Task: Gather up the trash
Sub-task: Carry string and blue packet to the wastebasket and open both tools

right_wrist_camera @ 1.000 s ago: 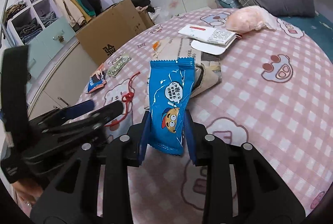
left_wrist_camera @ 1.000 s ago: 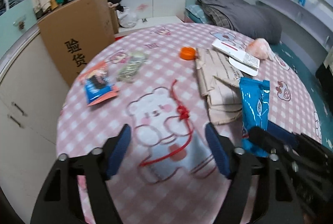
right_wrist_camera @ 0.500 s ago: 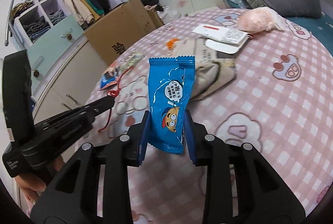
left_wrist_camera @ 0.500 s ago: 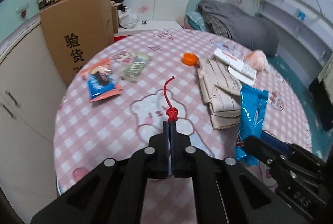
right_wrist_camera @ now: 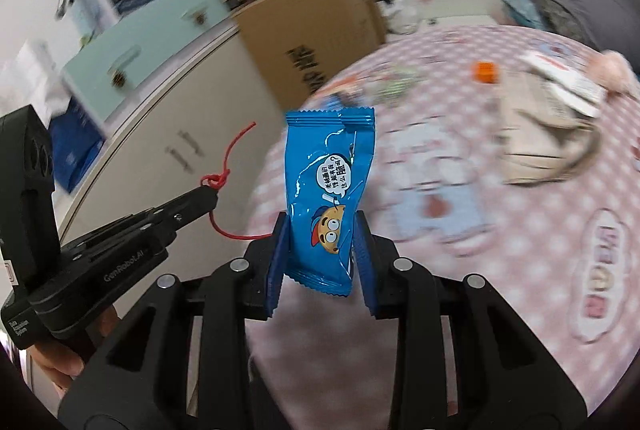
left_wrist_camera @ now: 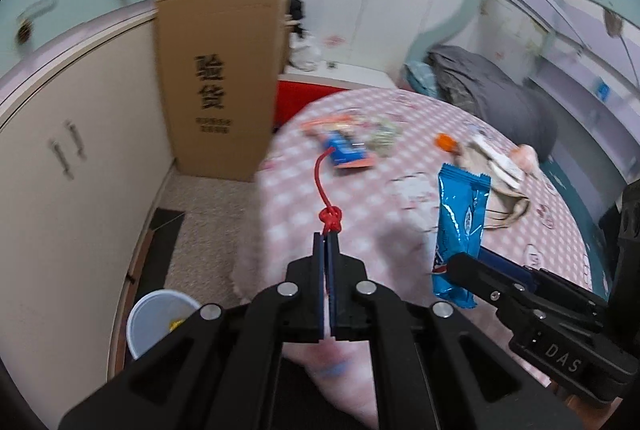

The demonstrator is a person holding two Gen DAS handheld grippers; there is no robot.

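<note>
My left gripper (left_wrist_camera: 327, 244) is shut on a red knotted string (left_wrist_camera: 325, 190) that sticks up past its tips; from the right wrist view the same gripper (right_wrist_camera: 208, 196) holds the string (right_wrist_camera: 224, 166) in the air, its tail hanging below. My right gripper (right_wrist_camera: 322, 230) is shut on a blue snack wrapper (right_wrist_camera: 330, 190), which stands upright between the pads; in the left wrist view that wrapper (left_wrist_camera: 460, 226) shows at the right. Both grippers hover at the left edge of the pink checked bed (left_wrist_camera: 400, 230). A white bin (left_wrist_camera: 156, 326) with a bit of yellow inside stands on the floor, lower left.
On the bed lie a blue and orange wrapper (left_wrist_camera: 344, 146), a greenish wrapper (left_wrist_camera: 384, 136), an orange cap (left_wrist_camera: 445, 141), folded beige cloth (right_wrist_camera: 536, 134), a booklet (right_wrist_camera: 564, 78) and a pink bag (right_wrist_camera: 612, 70). A tall cardboard box (left_wrist_camera: 218, 82) and cream cabinets (left_wrist_camera: 68, 166) stand left.
My left gripper shut on the red string and lifted it off the bed. Both grippers swung left, off toward the bed's edge, so the floor and the white bin came into view.
</note>
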